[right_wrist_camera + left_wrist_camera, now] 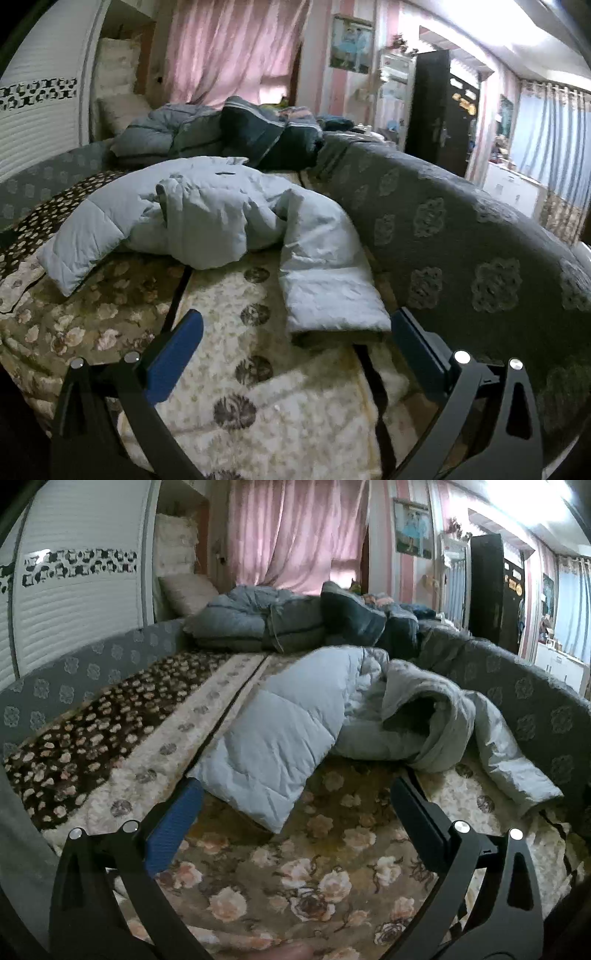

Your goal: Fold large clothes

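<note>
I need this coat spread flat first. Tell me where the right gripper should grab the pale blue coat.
Take the coat by the sleeve cuff lying flat just ahead of the open right gripper. Come straight forward, low, since its open edge faces you.

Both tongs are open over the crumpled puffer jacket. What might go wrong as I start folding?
The light blue puffer jacket lies bunched, so a grab may catch several layers. Its sleeve ends near the sofa's grey backrest, where the right tongs have little room. The left tongs face a thick hem that may slip.

left claw (297,784): black frame, blue pads | right claw (297,317): same, silver screws
</note>
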Demonstrator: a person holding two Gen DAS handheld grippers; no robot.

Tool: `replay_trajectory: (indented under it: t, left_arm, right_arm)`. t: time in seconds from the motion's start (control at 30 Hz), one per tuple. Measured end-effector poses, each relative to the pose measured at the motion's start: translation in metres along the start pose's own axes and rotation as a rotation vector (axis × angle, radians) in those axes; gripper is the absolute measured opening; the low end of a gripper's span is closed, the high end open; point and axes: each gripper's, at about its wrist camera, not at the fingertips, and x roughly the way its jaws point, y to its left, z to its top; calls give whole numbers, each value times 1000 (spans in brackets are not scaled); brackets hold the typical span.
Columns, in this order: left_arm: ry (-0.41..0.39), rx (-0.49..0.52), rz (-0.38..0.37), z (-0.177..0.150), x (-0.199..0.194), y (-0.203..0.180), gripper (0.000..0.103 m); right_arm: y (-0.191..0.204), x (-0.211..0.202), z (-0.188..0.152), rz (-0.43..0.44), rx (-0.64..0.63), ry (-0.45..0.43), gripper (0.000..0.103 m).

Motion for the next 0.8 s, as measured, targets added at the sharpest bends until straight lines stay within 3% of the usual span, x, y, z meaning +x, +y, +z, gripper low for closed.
replay_trajectory:
  t: [0.2, 0.47, 0.6, 0.8]
  left_arm:
    - [63, -2, 0, -4, 46, -15, 100]
    - [192, 14, 11, -6, 142, -49, 100]
    - [282, 23, 32, -11, 206, -57, 100]
    - [320, -2, 112, 2, 278, -48, 100]
  right_arm:
    - [8, 60, 8, 53, 26, 99, 101]
    - [23, 145, 16, 62, 113, 167, 101]
    - [52, 177, 25, 106, 82, 178, 101]
    - [106, 216, 40, 212, -4, 206, 101]
